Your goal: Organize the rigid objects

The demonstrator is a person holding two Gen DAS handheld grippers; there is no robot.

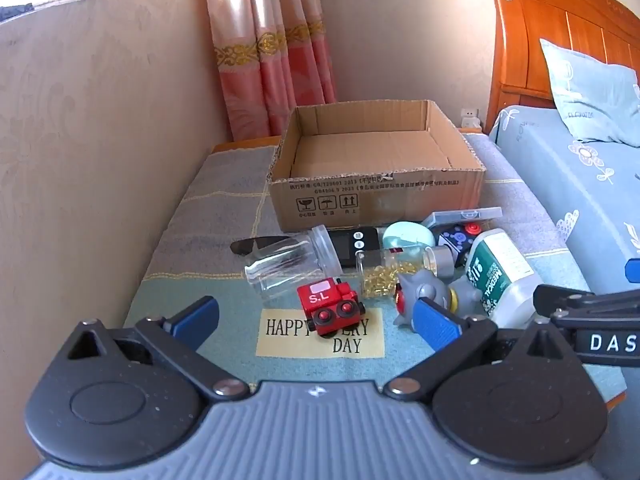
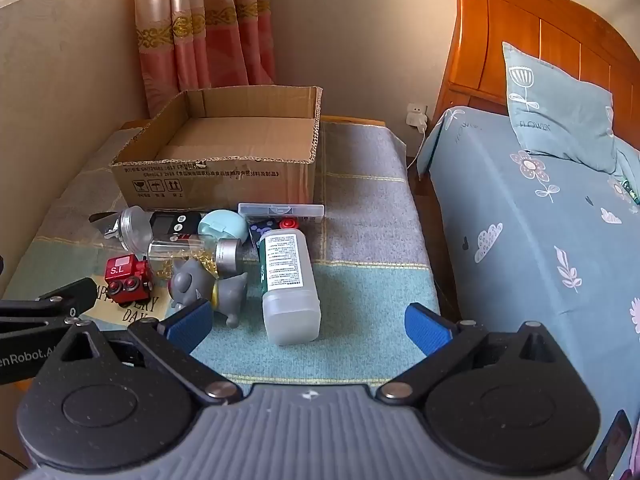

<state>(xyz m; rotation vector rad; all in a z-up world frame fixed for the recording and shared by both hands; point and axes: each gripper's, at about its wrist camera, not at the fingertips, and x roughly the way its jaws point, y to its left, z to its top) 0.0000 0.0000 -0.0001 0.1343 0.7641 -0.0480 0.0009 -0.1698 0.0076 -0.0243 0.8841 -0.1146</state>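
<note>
A: What is obscured?
B: The dark remote [image 1: 356,245] lies half hidden under the clear jar [image 1: 288,264], near the cardboard box [image 1: 376,184] at the desk's [image 2: 360,208] far edge.
A: The tools?
B: Left tool [image 1: 320,320] and right tool [image 2: 308,322] both spread wide, holding and touching nothing.

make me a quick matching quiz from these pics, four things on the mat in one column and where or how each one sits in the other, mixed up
Things:
1. cardboard box
2. red toy train
3. white bottle
4. clear jar

Places or states:
A. lying on its side, no lid, nothing inside
B. standing partly on the HAPPY EVERY DAY label
C. open-topped and empty, behind the pile of items
D. lying lengthwise with its printed label up, at the right edge of the pile

Pairs: 1-C, 2-B, 3-D, 4-A
</note>
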